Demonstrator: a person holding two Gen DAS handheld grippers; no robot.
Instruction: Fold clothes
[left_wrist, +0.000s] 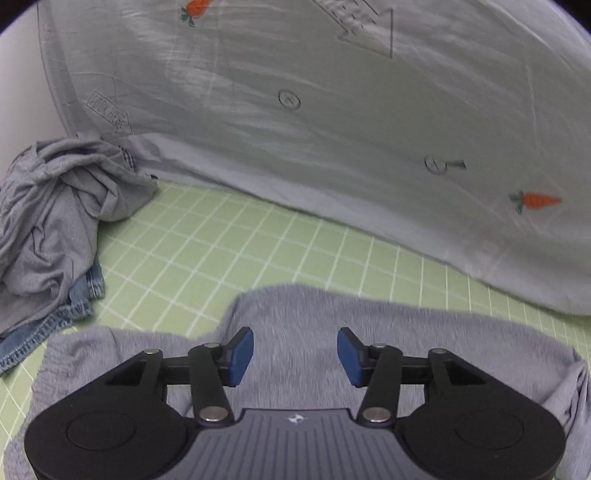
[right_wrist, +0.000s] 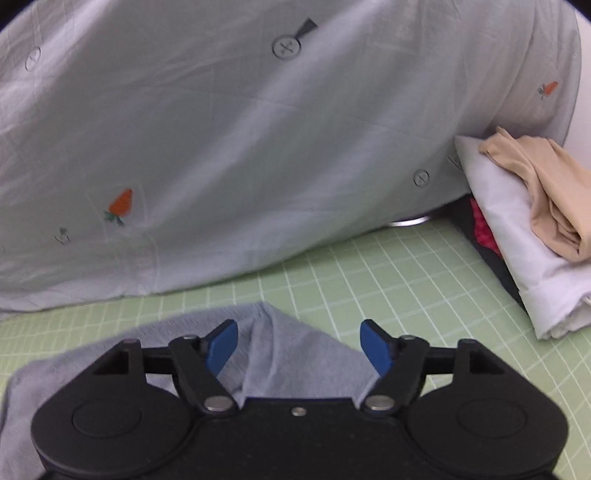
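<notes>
A grey-lilac garment (left_wrist: 325, 317) lies flat on the green checked mat (left_wrist: 207, 251), right under my left gripper (left_wrist: 295, 356). The blue pads (left_wrist: 242, 354) stand apart above the cloth with nothing pinched between them. In the right wrist view the same grey garment (right_wrist: 280, 347) shows a raised fold below my right gripper (right_wrist: 299, 347). Its blue pads (right_wrist: 375, 349) are spread wide and hold nothing.
A large pale bedsheet with carrot prints (left_wrist: 332, 129) bulges across the back of both views. A crumpled grey garment over denim (left_wrist: 55, 221) lies at the left. A stack of folded white and beige clothes (right_wrist: 535, 229) sits at the right on the mat (right_wrist: 406, 280).
</notes>
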